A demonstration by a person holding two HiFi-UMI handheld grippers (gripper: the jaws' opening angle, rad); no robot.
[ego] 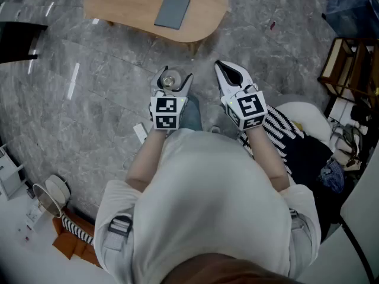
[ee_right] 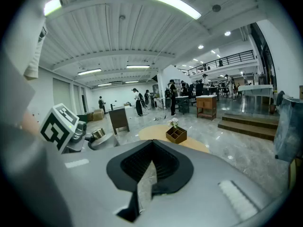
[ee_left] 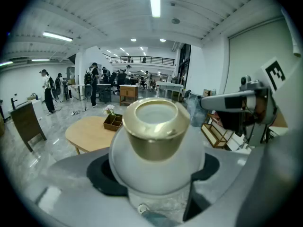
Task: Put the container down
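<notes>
A round white container (ego: 169, 81) with a gold neck (ee_left: 156, 131) sits between the jaws of my left gripper (ego: 173, 78), held in the air above the grey floor. In the left gripper view the container (ee_left: 156, 164) fills the gap and both dark pads (ee_left: 102, 174) press on its sides. My right gripper (ego: 228, 70) hangs just to the right at the same height, jaws shut with nothing in them; in the right gripper view its tips (ee_right: 152, 143) meet. A low oval wooden table (ego: 118, 7) stands ahead of both grippers.
On the table lie a grey pad (ego: 173, 12) and a wooden box (ee_right: 176, 135) with flowers. A wooden shelf (ego: 346, 70) and a white seat (ego: 302, 114) stand at the right. Clutter lies on the floor at lower left. Several people stand far back in the hall.
</notes>
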